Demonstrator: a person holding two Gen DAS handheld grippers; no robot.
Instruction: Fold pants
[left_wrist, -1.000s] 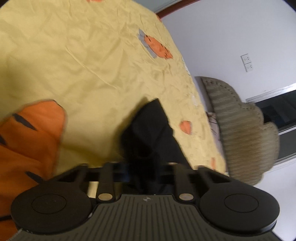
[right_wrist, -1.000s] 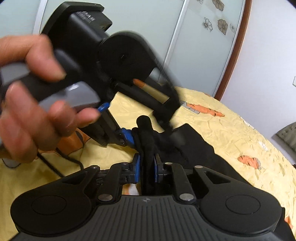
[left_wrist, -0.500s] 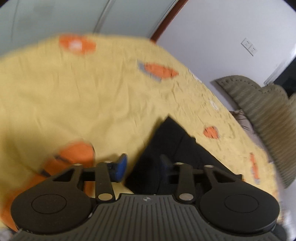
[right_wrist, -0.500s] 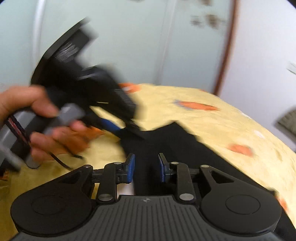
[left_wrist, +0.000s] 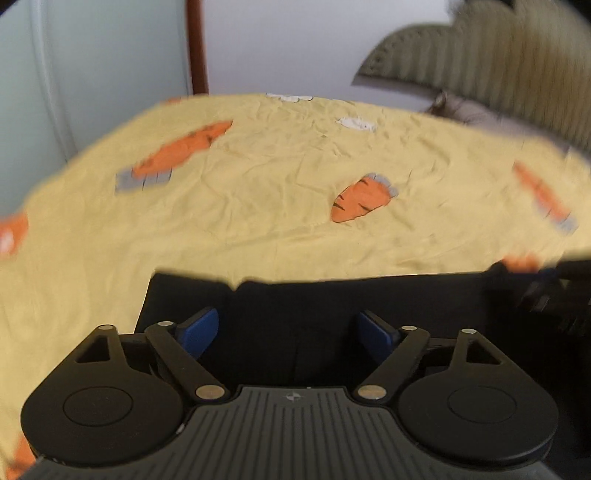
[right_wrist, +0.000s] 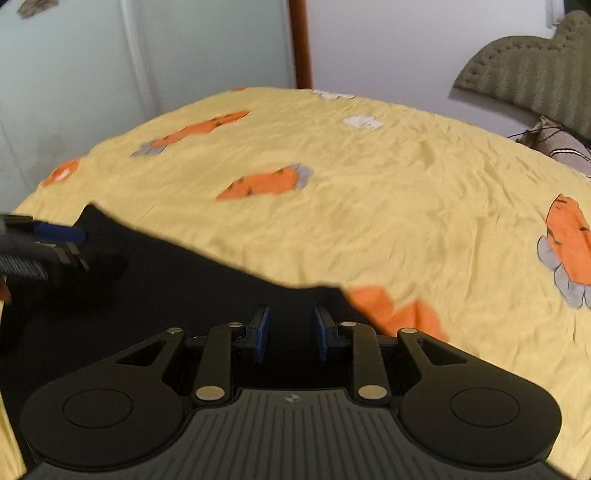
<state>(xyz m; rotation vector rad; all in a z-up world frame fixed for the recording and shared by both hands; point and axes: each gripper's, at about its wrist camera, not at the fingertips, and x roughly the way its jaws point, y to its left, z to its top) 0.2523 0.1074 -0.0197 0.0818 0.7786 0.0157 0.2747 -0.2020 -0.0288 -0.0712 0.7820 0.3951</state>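
The black pants (left_wrist: 295, 306) lie flat on the yellow carrot-print bedsheet (left_wrist: 258, 192), their far edge straight across the left wrist view. My left gripper (left_wrist: 286, 332) is wide open just above them, holding nothing. In the right wrist view the pants (right_wrist: 177, 288) fill the lower left. My right gripper (right_wrist: 290, 332) is partly open over the pants' edge, with nothing between its blue pads. The left gripper (right_wrist: 55, 240) also shows at that view's left edge.
The sheet (right_wrist: 369, 184) covers the bed ahead of both grippers. An olive padded headboard (right_wrist: 535, 74) and a pillow (right_wrist: 557, 144) are at the far right. A pale sliding door (right_wrist: 110, 74) and a white wall stand behind the bed.
Both grippers have let go of the pants and opened. The pants, held bunched up a second ago, now lie flat. Both grippers have swung down to face across the bed.
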